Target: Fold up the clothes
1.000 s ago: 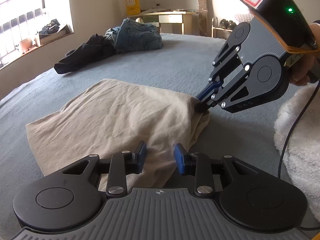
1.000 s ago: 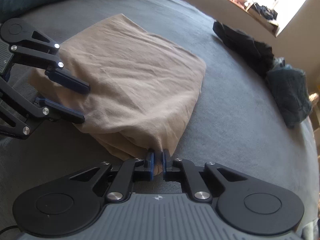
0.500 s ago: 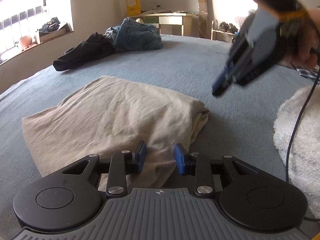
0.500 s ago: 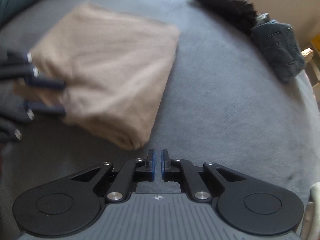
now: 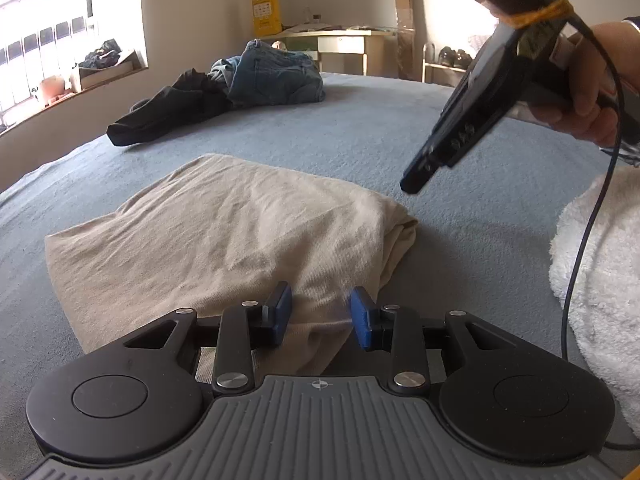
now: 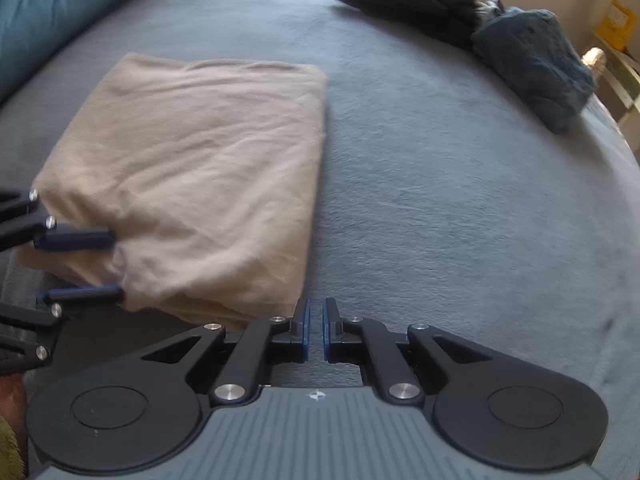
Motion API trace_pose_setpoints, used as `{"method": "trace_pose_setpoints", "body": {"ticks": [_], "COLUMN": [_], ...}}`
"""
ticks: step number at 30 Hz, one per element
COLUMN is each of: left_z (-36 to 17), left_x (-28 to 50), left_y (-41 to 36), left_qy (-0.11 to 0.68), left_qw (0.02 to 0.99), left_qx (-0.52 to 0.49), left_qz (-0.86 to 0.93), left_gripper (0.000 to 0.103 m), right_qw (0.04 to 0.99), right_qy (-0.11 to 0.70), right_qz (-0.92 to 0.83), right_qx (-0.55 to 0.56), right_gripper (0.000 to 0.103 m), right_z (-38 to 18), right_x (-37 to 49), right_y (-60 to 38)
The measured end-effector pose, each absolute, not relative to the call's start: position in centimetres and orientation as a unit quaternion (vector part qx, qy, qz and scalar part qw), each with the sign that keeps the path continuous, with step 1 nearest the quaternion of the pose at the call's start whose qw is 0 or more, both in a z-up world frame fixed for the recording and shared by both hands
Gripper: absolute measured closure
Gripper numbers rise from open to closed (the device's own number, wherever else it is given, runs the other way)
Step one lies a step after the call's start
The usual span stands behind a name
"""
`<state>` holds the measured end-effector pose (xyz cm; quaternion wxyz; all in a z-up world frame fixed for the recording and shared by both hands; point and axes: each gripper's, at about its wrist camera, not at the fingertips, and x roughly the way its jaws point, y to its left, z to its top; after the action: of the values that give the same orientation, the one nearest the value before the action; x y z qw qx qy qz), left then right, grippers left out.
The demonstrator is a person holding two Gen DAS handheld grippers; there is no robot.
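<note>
folded beige garment (image 6: 188, 172) on bed (image 6: 440, 200); left hand-held gripper (image 5: 320, 316) released astride its edge; right hand-held gripper (image 6: 316, 330) clenched, empty, at garment's 5 o'clock.

The left tool (image 5: 320, 316) hides the folded beige cloth's (image 5: 224, 236) near edge; right of it, the fluffy white fabric (image 5: 600, 280) runs off-frame.

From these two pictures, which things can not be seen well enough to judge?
- Beige folded garment: its near edge, left wrist view, hidden behind the left hand-held gripper.
- White fluffy item: cut by the right edge, left wrist view.
- Dark clothes pile: blurred, right wrist view; pieces unclear.
- Yellow box: print too small, left wrist view.
</note>
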<state>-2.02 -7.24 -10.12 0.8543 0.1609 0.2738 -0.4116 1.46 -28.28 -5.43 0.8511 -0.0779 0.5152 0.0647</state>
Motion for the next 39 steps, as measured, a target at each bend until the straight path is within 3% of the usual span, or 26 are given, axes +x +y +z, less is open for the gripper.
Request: {"method": "trace_pose_setpoints", "body": {"ticks": [6, 8, 9, 12, 18, 21, 25, 33, 39], "left_z": [-10.0, -9.9, -9.8, -9.3, -7.0, -6.3, -8.6, -8.7, -8.5], "left_x": [-2.1, -2.0, -2.0, -2.2, -2.8, -2.3, -0.2, -0.6, -0.3], "left_y": [-7.3, -7.1, -6.9, -5.9, -3.2, -2.1, -1.6, -1.0, 0.7], "left_qy": [0.276, 0.280, 0.283, 0.288, 0.279, 0.277, 0.345, 0.339, 0.348], "left_qw": [0.854, 0.852, 0.852, 0.854, 0.866, 0.879, 0.878, 0.880, 0.878], "left_qx": [0.159, 0.153, 0.148, 0.127, 0.056, 0.031, 0.039, 0.034, -0.014], "left_qz": [-0.411, -0.414, -0.414, -0.414, -0.410, -0.386, -0.330, -0.332, -0.328], "left_gripper": [0.070, 0.070, 0.070, 0.070, 0.070, 0.070, 0.071, 0.070, 0.070], "right_qw": [0.873, 0.858, 0.857, 0.850, 0.902, 0.907, 0.881, 0.902, 0.886], "right_qy": [0.483, 0.509, 0.508, 0.517, 0.410, 0.394, 0.453, 0.397, 0.444], "right_qz": [0.062, 0.034, 0.018, -0.046, 0.005, 0.062, 0.053, 0.089, 0.103], "right_qx": [0.009, 0.055, 0.082, 0.089, 0.132, 0.132, 0.125, 0.142, 0.087], "right_gripper": [0.096, 0.091, 0.082, 0.081, 0.081, 0.082, 0.082, 0.081, 0.081], "right_z": [-6.3, -8.6, -9.0, -8.5, -3.9, -4.3, -9.5, -5.5, -9.6], "right_x": [3.8, 3.9, 3.4, 2.3, -0.7, -0.5, -0.5, -1.8, -1.7], "right_y": [-27.9, -28.9, -29.7, -31.4, -29.9, -27.4, -26.0, -25.2, -22.5]}}
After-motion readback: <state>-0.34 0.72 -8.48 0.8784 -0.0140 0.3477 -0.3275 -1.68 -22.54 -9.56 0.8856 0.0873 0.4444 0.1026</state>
